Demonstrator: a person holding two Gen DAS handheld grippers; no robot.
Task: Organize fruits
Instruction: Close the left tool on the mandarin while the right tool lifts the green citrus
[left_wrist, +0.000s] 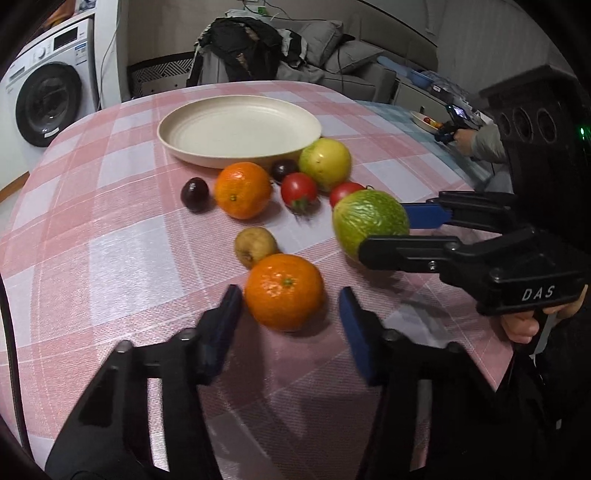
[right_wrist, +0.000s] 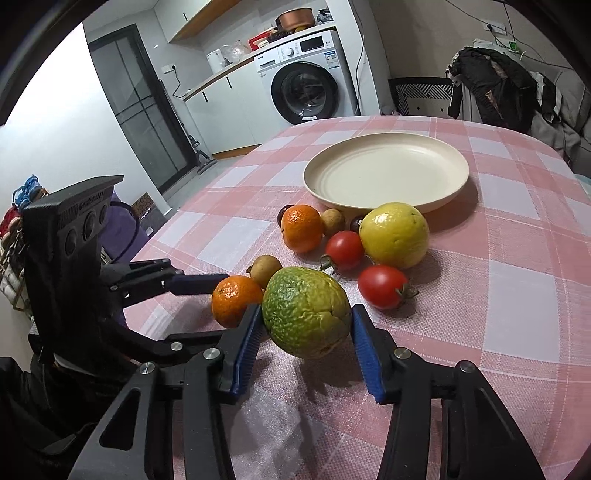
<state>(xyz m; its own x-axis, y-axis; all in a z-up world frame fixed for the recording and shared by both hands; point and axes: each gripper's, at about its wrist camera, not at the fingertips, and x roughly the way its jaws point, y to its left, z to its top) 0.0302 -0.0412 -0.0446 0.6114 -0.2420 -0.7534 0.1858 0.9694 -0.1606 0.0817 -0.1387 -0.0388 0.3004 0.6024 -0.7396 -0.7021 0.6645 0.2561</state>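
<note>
Two oranges (left_wrist: 283, 291) (left_wrist: 243, 190), two red tomatoes (left_wrist: 299, 191) (left_wrist: 343, 192), two dark plums (left_wrist: 194, 194) (left_wrist: 283, 169), two small brown fruits (right_wrist: 265, 270) (right_wrist: 333, 221), one yellow fruit (left_wrist: 325, 161), one wrinkled green fruit (left_wrist: 369, 221), one plate (left_wrist: 240, 127).

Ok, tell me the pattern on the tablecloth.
The tablecloth is a pink and white check with thin white lines, clearest in the right wrist view.

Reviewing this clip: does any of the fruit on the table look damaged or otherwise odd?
Yes. The green fruit between the right hand-held gripper's blue pads has wrinkled, blotchy skin and a crack-like crease on its right side. The oranges, tomatoes and yellow fruit look sound. The plate sits empty and level.
</note>
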